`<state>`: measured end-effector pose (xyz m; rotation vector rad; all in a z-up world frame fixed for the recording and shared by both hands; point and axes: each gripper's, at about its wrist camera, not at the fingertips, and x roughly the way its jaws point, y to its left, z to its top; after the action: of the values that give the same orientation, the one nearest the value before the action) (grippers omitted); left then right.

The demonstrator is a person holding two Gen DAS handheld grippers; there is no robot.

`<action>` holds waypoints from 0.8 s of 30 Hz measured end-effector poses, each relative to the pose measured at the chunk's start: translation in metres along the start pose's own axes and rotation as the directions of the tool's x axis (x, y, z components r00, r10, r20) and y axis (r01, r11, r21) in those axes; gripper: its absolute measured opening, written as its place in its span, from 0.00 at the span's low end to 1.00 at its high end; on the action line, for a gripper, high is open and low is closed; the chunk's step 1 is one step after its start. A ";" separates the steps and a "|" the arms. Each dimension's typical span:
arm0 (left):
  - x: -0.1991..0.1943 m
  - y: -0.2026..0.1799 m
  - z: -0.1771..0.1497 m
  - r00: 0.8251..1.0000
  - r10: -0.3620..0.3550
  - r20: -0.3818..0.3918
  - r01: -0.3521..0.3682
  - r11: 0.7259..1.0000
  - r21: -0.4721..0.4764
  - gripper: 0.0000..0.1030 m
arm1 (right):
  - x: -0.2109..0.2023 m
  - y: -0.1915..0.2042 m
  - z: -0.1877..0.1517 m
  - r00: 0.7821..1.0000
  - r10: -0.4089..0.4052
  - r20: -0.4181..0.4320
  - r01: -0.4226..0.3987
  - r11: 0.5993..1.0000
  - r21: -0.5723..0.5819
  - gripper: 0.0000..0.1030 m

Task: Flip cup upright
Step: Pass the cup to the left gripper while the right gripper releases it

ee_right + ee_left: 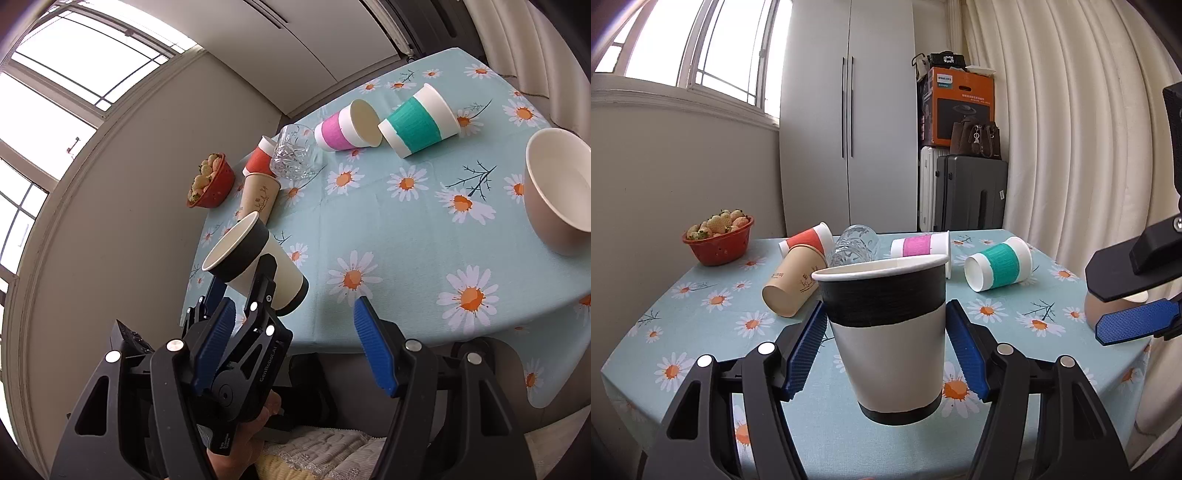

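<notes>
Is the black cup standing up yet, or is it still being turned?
Not quite. The left gripper holds the black-banded cup above the tablecloth, mouth up, so the turning looks done. Setting it down and letting go remain. The right gripper is open and empty.
</notes>
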<state>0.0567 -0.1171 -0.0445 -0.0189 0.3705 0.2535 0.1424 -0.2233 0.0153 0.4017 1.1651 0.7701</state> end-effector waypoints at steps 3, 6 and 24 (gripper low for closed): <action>0.003 -0.002 -0.009 0.999 0.017 0.047 -0.016 1.000 -0.010 0.62 | 0.002 -0.002 0.000 1.000 0.000 -0.005 0.000 1.000 0.004 0.64; 0.004 -0.004 -0.015 0.996 0.030 0.079 -0.029 0.999 -0.018 0.62 | 0.004 -0.006 0.001 1.000 -0.002 -0.013 0.002 1.000 0.013 0.65; 0.013 -0.011 -0.046 0.981 0.111 0.160 -0.120 0.991 0.052 0.64 | 0.016 -0.027 -0.003 1.000 -0.007 -0.029 0.009 0.997 0.081 0.65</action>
<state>0.0553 -0.1278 -0.0923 0.0829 0.2225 0.3561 0.1510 -0.2311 -0.0139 0.4542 1.2271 0.7257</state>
